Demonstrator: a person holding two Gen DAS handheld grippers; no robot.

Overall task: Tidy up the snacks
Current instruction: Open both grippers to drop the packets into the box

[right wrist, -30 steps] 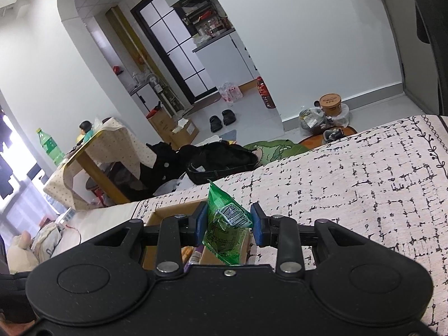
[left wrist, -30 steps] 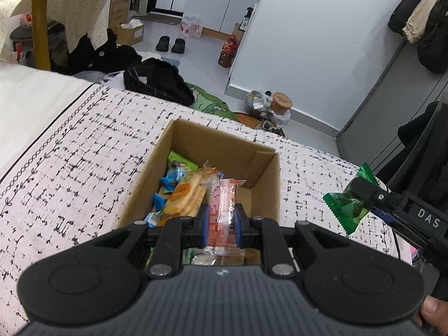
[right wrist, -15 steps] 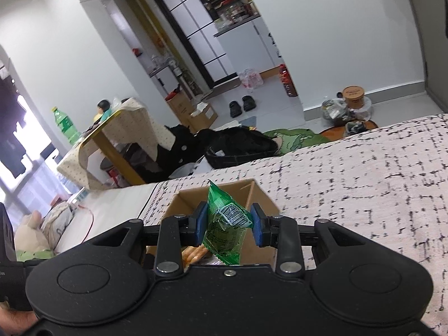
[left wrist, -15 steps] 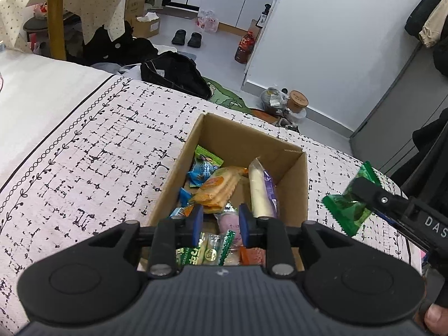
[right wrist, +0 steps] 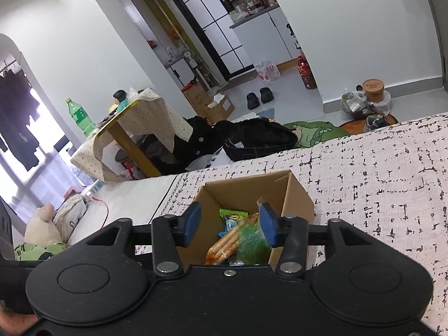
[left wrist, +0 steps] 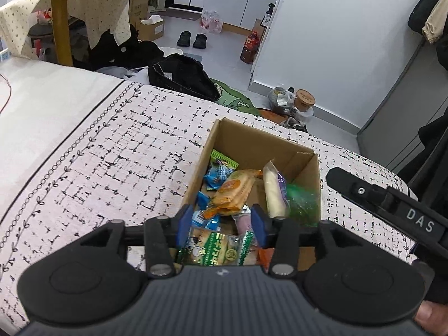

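Both your left gripper [left wrist: 221,222] and right gripper [right wrist: 229,224] hang above the box [left wrist: 306,173], jaws opening with nothing pinched, snacks [left wrist: 233,187] already inside, so dipping either 1 could snag the rim and tip it.

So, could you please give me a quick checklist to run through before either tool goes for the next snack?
1. Left tool holds nothing, jaws opening: ok.
2. Right tool holds nothing, jaws opening: ok.
3. Green packet down inside the cardboard box: ok.
4. Box upright on the patterned cover: ok.
5. Snacks left outside the box: cannot tell.
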